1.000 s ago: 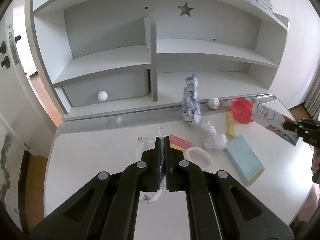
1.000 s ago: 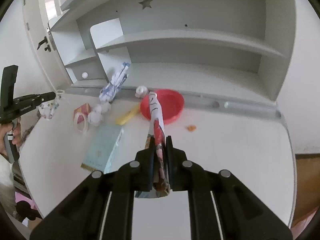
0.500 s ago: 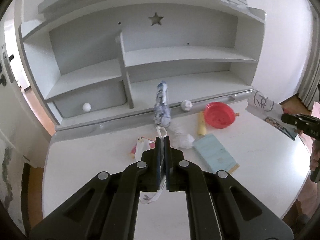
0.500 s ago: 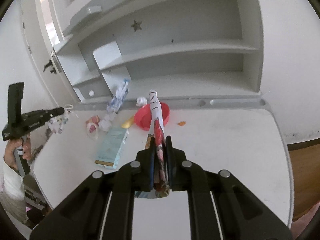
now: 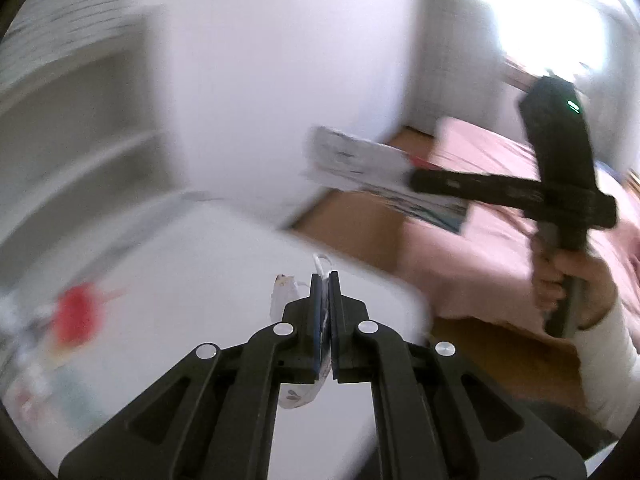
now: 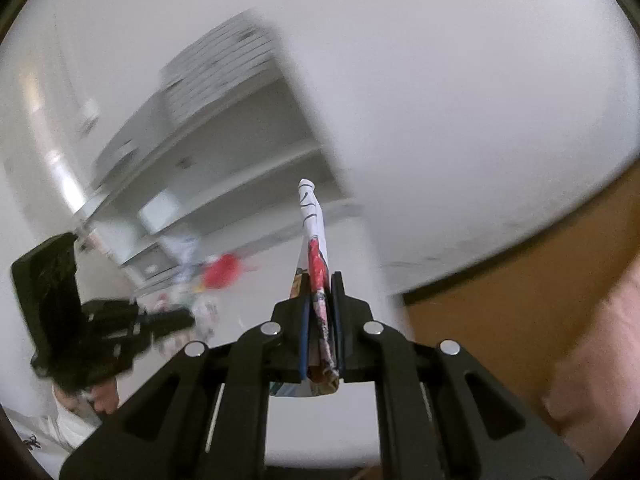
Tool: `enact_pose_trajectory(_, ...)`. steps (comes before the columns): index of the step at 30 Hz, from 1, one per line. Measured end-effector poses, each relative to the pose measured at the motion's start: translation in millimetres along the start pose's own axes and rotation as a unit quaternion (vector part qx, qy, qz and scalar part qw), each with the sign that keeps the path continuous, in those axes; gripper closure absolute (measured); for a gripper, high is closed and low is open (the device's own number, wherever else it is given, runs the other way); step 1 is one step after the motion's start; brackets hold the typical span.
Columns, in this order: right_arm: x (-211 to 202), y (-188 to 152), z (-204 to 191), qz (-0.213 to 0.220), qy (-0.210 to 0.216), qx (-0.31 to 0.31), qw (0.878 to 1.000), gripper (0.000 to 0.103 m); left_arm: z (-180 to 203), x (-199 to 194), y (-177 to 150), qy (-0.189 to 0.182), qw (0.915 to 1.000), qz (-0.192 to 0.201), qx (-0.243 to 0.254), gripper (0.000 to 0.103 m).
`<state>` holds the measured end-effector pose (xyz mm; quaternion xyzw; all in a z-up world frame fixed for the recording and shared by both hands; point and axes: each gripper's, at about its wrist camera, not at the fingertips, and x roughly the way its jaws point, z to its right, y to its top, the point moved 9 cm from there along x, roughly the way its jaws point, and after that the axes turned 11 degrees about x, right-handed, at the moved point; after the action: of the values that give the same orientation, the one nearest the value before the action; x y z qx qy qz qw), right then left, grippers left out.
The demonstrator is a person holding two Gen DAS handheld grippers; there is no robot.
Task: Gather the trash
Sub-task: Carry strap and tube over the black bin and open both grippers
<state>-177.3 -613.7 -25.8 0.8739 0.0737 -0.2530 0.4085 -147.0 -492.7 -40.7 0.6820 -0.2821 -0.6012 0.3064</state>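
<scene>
Both loads off the desk (image 5: 168, 280): left gripper (image 5: 325, 280) clamps a small white wrapper (image 5: 285, 300), right gripper (image 6: 319, 280) clamps a rolled printed paper (image 6: 314, 232), long axis straight ahead between its jaws; remaining litter (image 6: 208, 280) sits blurred behind, nearer the left.

White table (image 5: 168, 280): red dish (image 5: 76, 316), blurred clutter (left edge).
</scene>
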Motion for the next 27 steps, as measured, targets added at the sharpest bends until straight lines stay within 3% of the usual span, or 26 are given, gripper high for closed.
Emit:
enact_pose_trajectory(5,-37,-34,110,-0.013,-0.066,0.087,0.994,0.093,118,84,8,-0.130,0.9895,-0.041,0.049,0.101)
enact_pose_trajectory(7,-34,-64,162,-0.037,-0.088,0.141,0.985,0.093,156,125,-10,-0.176,0.9808,-0.076,0.037,0.101)
enact_pose_trajectory(9,-23,-98,207,-0.064,-0.105,0.193,0.974,0.093,194,185,-53,-0.208,0.9674,-0.143,0.027,0.101)
enact_pose_trajectory(11,1,-144,257,-0.105,-0.124,0.246,0.956,0.093,210,238,-96,-0.203,0.9586,-0.198,0.023,0.101)
enact_pose_trajectory(14,36,-201,305,-0.162,-0.134,0.303,0.929,0.093,214,322,-166,-0.165,0.9450,-0.281,0.024,0.101)
enact_pose_trajectory(16,60,-242,340,-0.198,-0.145,0.353,0.903,0.093,207,360,-200,-0.150,0.9340,-0.323,0.025,0.101)
enact_pose_trajectory(19,79,-276,367,-0.221,-0.152,0.396,0.878,0.093,197,385,-221,-0.167,0.9160,-0.361,-0.051,0.101)
enact_pose_trajectory(20,81,-280,372,-0.222,-0.152,0.403,0.875,0.093,193,388,-219,-0.173,0.9139,-0.360,-0.072,0.101)
enact_pose_trajectory(25,80,-286,386,-0.212,-0.143,0.425,0.868,0.093,204,384,-212,-0.190,0.9125,-0.353,-0.079,0.101)
enact_pose_trajectory(27,81,-284,386,-0.208,-0.141,0.427,0.869,0.087,200,383,-210,-0.175,0.9197,-0.341,-0.086,0.099)
